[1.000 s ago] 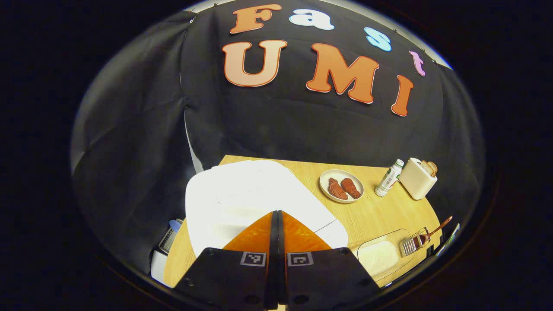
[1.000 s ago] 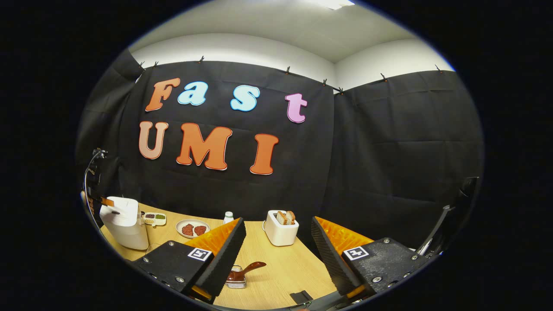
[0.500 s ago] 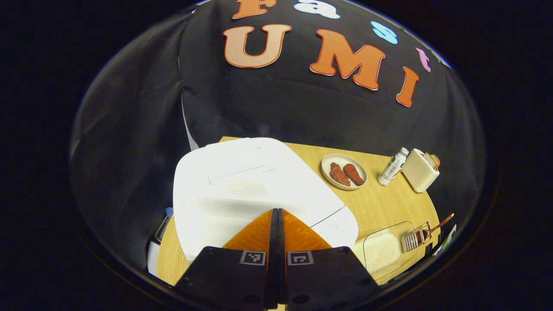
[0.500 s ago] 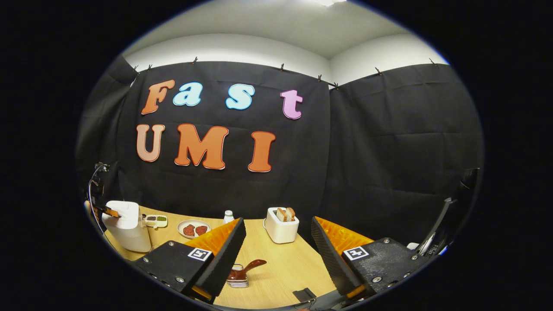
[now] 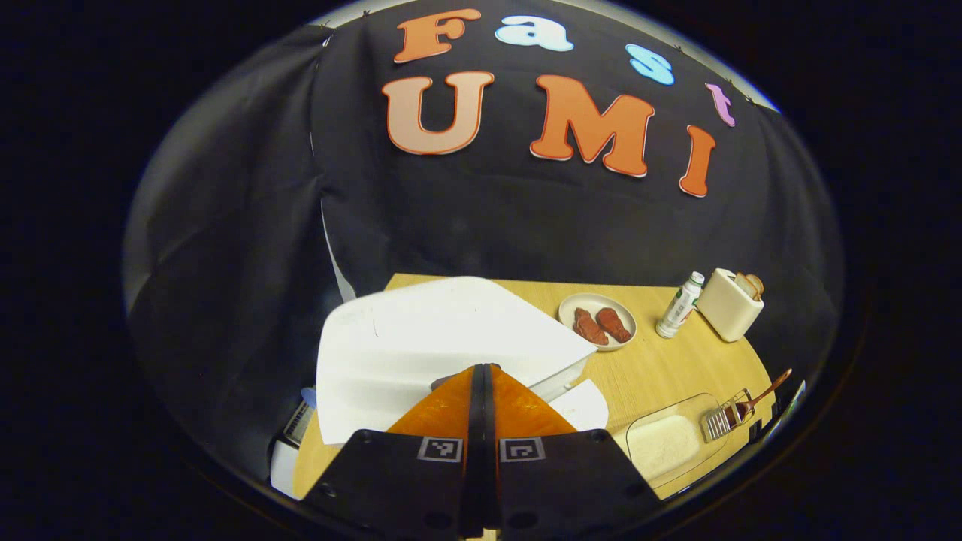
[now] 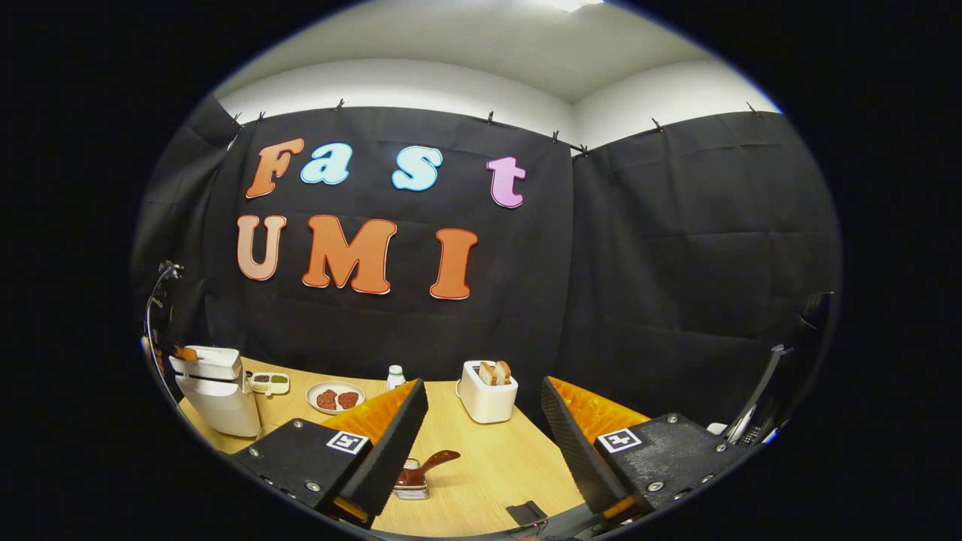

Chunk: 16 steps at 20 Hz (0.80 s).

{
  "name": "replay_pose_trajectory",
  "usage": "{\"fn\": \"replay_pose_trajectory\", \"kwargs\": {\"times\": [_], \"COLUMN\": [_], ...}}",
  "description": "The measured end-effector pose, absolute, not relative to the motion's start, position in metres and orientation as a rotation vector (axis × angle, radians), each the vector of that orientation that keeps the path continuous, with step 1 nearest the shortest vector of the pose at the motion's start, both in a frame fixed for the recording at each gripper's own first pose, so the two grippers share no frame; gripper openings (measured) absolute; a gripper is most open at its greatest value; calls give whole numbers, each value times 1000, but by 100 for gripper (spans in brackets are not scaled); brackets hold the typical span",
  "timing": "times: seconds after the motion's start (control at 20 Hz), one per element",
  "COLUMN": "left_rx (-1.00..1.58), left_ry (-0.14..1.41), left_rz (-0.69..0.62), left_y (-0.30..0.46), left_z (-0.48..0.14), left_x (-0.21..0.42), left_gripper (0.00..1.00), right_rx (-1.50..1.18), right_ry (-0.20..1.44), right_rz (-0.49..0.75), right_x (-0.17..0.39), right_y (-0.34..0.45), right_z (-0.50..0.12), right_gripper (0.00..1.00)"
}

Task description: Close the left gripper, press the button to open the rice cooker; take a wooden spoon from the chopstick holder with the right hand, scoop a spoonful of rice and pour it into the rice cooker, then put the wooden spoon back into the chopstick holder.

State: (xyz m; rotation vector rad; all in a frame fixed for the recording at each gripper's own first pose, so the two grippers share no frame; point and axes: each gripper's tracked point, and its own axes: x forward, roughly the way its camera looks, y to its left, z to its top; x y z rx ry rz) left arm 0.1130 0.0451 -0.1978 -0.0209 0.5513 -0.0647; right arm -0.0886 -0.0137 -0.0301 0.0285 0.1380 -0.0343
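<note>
Left gripper (image 5: 482, 370): jaws pressed together, nothing between them, tips at the front of the white rice cooker (image 5: 421, 349). Cooker stands at the bench's (image 5: 661, 361) left end; its lid (image 5: 443, 330) is lifted at the front edge, a dark gap showing beneath it. In the right gripper view the same gap shows between lid and body.

Right gripper (image 6: 485, 409): jaws wide apart, empty, hanging above the bench's near right part.

Wooden spoon (image 6: 430, 462): seen between the right jaws, bowl end down in the metal chopstick holder (image 6: 411, 487), handle slanting up and to the right. In the left gripper view the holder sits near the bench's right edge, spoon's long axis tilted up-right toward that edge. Just left of it, a clear container of rice (image 5: 669, 443).

Along the far edge: plate (image 5: 597, 324) with two reddish pieces, small bottle (image 5: 680, 304), toaster (image 5: 730, 304) with bread. Small divided dish (image 6: 269, 382) just beside the cooker.
</note>
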Motion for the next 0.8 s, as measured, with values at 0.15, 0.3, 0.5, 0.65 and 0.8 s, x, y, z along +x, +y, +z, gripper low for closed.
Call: {"fn": "replay_pose_trajectory", "kwargs": {"times": [0.15,0.3,0.5,0.65,0.8], "left_rx": [-23,-19,8,25,37], "left_ry": [426,332,204,153,123], "left_rz": [-42,-48,-55,-48,-43], "left_y": [51,52,56,56,59], "left_z": [-137,-89,-28,-1,11], "left_x": [114,99,72,55,42], "left_gripper": [4,4,4,5,4], "right_rx": [22,18,14,16,26], "right_ry": [133,118,108,108,104], "right_rz": [-31,-22,-7,5,25], "right_x": [-88,-88,-86,-86,-83], "right_y": [-12,-7,-1,4,11], "right_z": [-30,-26,-23,-24,-23], "right_gripper": [95,95,95,95,95]}}
